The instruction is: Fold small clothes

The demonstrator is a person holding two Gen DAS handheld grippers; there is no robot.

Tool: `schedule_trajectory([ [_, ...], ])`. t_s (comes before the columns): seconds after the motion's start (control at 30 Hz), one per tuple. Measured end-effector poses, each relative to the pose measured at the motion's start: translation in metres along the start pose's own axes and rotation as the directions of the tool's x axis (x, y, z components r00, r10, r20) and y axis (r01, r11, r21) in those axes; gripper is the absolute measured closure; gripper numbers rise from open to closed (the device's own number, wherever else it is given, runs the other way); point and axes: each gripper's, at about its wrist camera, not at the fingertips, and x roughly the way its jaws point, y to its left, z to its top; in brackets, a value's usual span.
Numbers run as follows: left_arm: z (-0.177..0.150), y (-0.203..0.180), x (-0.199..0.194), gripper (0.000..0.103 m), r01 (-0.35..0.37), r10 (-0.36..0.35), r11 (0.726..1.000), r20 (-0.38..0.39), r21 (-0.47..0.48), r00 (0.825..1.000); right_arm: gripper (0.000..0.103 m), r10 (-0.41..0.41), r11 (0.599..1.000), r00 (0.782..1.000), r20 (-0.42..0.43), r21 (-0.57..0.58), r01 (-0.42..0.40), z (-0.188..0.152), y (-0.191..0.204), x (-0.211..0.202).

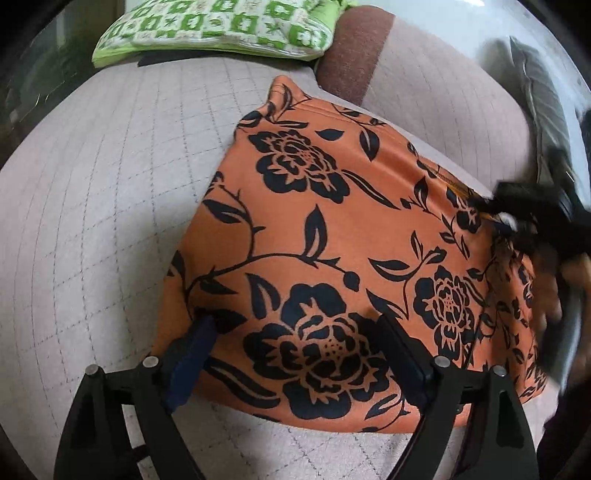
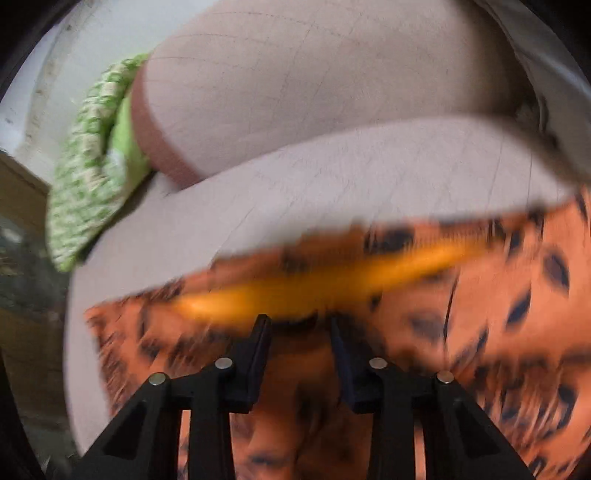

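An orange garment (image 1: 332, 236) with a black flower print lies on the pale quilted sofa seat (image 1: 92, 229). My left gripper (image 1: 291, 325) is open, its fingers spread over the garment's near edge, nothing between them. My right gripper (image 1: 517, 218) shows blurred at the garment's right edge in the left wrist view. In the right wrist view the right gripper (image 2: 299, 321) has its jaws partly apart around a raised orange fabric edge (image 2: 314, 288); the picture is motion-blurred and I cannot tell whether they grip it.
A green and white patterned cushion (image 1: 207, 29) lies at the back left of the seat, also in the right wrist view (image 2: 88, 162). A brown-edged sofa cushion (image 1: 354, 48) stands behind the garment. Grey fabric (image 1: 543, 96) lies at the far right.
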Motion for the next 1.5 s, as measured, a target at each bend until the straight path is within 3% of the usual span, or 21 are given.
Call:
schedule_trajectory([
  [0.03,0.002,-0.003,0.002,0.014,-0.001,0.001,1.0,-0.003,0.001,1.0,0.085,-0.044,0.999,0.999,0.011,0.016,0.044,0.01,-0.002,0.006],
  [0.1,0.003,0.0,0.001,0.013,0.016,-0.016,1.0,-0.006,-0.011,1.0,0.085,-0.037,0.993,0.999,0.031,0.111,0.033,0.023,-0.01,0.006],
  [0.2,0.006,0.004,0.001,0.014,0.049,-0.049,0.998,-0.006,-0.051,0.999,0.08,0.108,0.988,0.986,0.125,0.1,-0.12,0.022,-0.01,-0.026],
  [0.3,0.003,0.011,-0.007,0.013,0.049,-0.049,0.996,0.004,-0.068,0.999,0.078,0.224,0.974,0.974,0.03,0.031,-0.225,0.013,0.002,-0.037],
  [0.4,-0.001,0.013,-0.011,0.014,0.042,-0.042,0.997,0.0,-0.069,0.999,0.056,0.282,0.957,0.958,-0.05,-0.055,-0.285,0.004,0.027,-0.039],
  [0.43,-0.002,0.014,-0.011,0.014,0.041,-0.041,0.997,-0.002,-0.069,0.999,0.035,0.303,0.948,0.951,-0.056,-0.087,-0.307,0.0,0.039,-0.04],
  [0.47,-0.003,0.014,-0.012,0.014,0.041,-0.041,0.997,-0.001,-0.068,0.999,0.031,0.313,0.942,0.949,-0.05,-0.109,-0.316,-0.002,0.048,-0.039],
  [0.7,-0.003,0.011,-0.004,0.013,0.033,-0.034,0.998,-0.013,-0.058,0.999,0.031,0.266,0.927,0.961,-0.081,-0.25,-0.278,-0.011,0.1,-0.008],
  [0.73,-0.003,0.01,-0.001,0.013,0.032,-0.033,0.998,-0.015,-0.056,0.999,0.033,0.255,0.926,0.963,-0.085,-0.265,-0.269,-0.012,0.101,-0.004],
  [0.8,-0.001,0.009,0.001,0.012,0.034,-0.035,0.998,-0.018,-0.055,0.999,0.049,0.194,0.925,0.977,-0.094,-0.313,-0.214,-0.013,0.109,0.008],
  [0.83,-0.001,0.009,0.001,0.012,0.034,-0.036,0.998,-0.019,-0.056,0.999,0.083,0.155,0.922,0.983,-0.098,-0.343,-0.179,-0.014,0.115,0.016],
  [0.87,0.001,0.008,0.003,0.012,0.035,-0.036,0.998,-0.018,-0.056,0.999,0.094,0.091,0.912,0.991,-0.097,-0.391,-0.122,-0.015,0.122,0.023],
  [0.9,0.003,0.006,0.005,0.012,0.033,-0.034,0.998,-0.017,-0.055,0.999,0.096,0.013,0.901,0.996,-0.084,-0.432,-0.048,-0.017,0.127,0.03],
  [0.97,0.003,0.003,0.007,0.011,0.027,-0.028,0.998,-0.016,-0.05,0.999,0.098,-0.021,0.9,0.996,-0.083,-0.436,-0.018,-0.016,0.132,0.036],
  [1.1,0.002,-0.002,0.009,0.011,0.023,-0.023,0.999,-0.01,-0.043,1.0,0.098,-0.052,0.926,0.997,0.048,-0.371,0.066,-0.003,0.133,0.033],
  [1.23,0.003,0.004,0.009,0.011,0.046,-0.047,0.997,-0.011,-0.065,0.999,0.096,0.077,0.978,0.993,0.09,-0.203,-0.058,0.008,0.111,0.011],
  [1.37,0.003,0.008,0.002,0.011,0.049,-0.05,0.996,-0.008,-0.072,0.999,0.096,0.168,0.982,0.976,0.139,-0.11,-0.153,0.011,0.076,-0.031],
  [1.4,0.003,0.009,0.002,0.011,0.044,-0.045,0.997,-0.006,-0.068,0.999,0.095,0.144,0.983,0.981,0.129,-0.13,-0.127,0.009,0.075,-0.037],
  [1.43,0.002,0.01,0.0,0.011,0.039,-0.039,0.997,-0.004,-0.062,0.999,0.095,0.063,0.984,0.993,0.1,-0.171,-0.045,0.003,0.07,-0.042],
  [1.5,0.002,0.012,-0.003,0.011,0.031,-0.031,0.998,0.003,-0.047,1.0,0.095,-0.086,0.969,0.995,0.059,-0.227,0.097,-0.009,0.06,-0.043],
])
